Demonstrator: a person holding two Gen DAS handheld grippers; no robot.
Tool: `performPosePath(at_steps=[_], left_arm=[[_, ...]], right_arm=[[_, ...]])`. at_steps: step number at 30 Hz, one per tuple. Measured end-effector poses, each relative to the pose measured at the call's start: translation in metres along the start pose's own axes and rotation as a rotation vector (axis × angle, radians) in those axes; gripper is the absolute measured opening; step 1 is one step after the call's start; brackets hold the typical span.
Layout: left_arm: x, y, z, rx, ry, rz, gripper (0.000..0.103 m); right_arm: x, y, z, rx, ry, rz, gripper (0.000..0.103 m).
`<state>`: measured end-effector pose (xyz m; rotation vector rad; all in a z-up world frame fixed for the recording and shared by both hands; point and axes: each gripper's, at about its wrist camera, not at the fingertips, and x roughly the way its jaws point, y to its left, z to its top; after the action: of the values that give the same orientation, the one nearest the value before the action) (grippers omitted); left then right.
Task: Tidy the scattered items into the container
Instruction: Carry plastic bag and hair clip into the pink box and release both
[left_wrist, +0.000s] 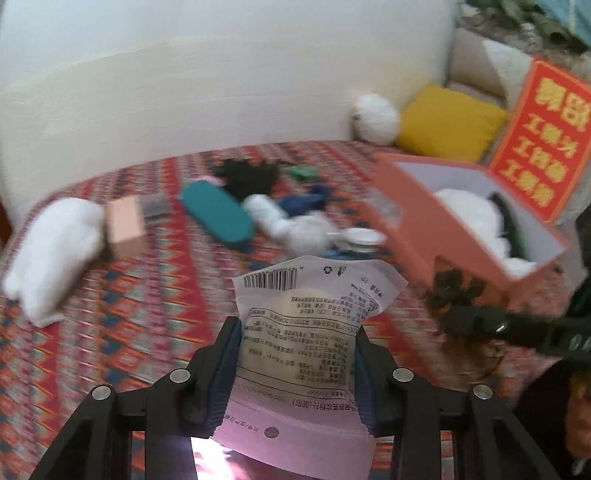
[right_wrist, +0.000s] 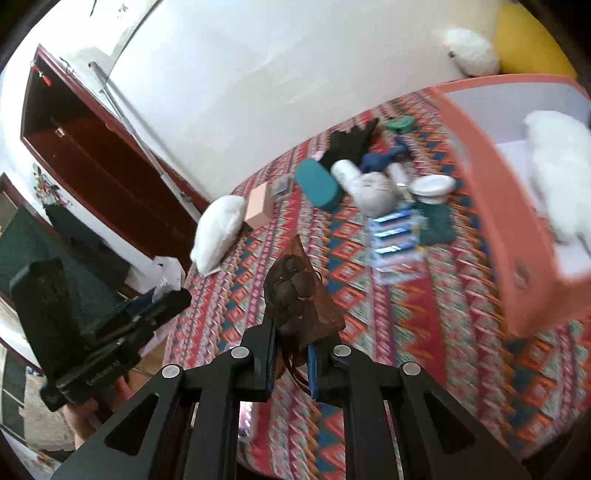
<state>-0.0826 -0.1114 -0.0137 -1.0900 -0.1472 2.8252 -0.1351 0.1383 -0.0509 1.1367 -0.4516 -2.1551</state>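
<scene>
Your left gripper (left_wrist: 295, 369) pinches a printed packet (left_wrist: 306, 332) between its 2 fingers; your right gripper (right_wrist: 291, 354) clamps a brown pouch (right_wrist: 299, 295); the box (left_wrist: 443, 221) sits ahead, right of both.

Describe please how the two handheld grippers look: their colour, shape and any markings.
Both the left gripper and the right gripper are matte black, with angular arms that have triangular cut-outs and round silver bolts. Their fingers carry ribbed blue pads. Pale lettering, too blurred to read, marks each body.
</scene>
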Motion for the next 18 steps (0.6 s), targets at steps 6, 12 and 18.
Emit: performPosePath(at_steps=[6,12,18], left_arm=[[0.003,-0.084,-0.018,0.027,-0.001,-0.128,0.046],[0.005,-0.162,-0.026,0.129,0.008,-0.213,0.046],[0.006,-0.213,-0.014,0.198,0.002,-0.276,0.046]], right_arm=[[-0.072,-0.027,-0.029,-0.019,-0.079,-0.127,0.013],[-0.134,-0.053,-0.045,-0.031,-0.179,-0.283,0.014],[-0.181,-0.076,-0.044,-0.023,-0.26,-0.391,0.014]])
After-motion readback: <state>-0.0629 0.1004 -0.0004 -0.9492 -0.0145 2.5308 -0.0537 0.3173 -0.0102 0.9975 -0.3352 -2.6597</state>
